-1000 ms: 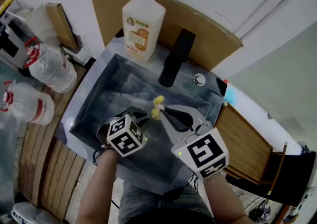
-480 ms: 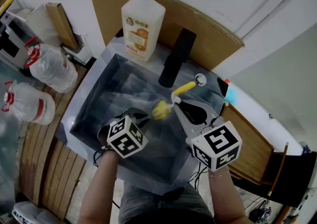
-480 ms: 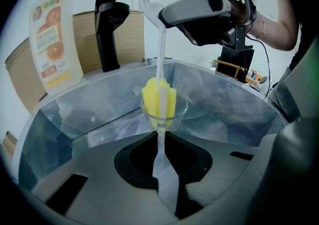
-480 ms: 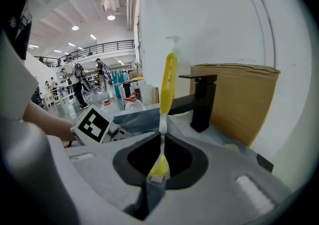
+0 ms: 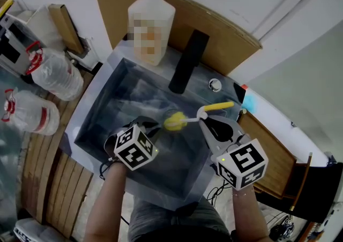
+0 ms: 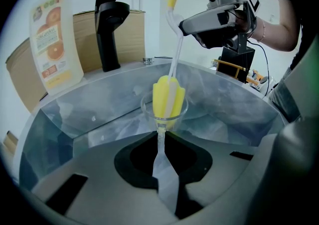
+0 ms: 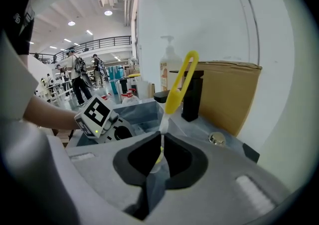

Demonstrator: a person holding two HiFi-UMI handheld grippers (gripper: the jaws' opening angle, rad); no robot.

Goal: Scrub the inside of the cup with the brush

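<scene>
Noted left tongs point(image 6: 162, 157) clamped on stem of clear cup point(image 6: 146, 110), over middle of sink point(image 5: 102, 112). Noted right tongs point(image 7: 160, 142) pinched on white shaft of brush point(image 6: 168, 99), with yellow sponge head down in cup bowl and handle slanting toward sink's right edge.
</scene>
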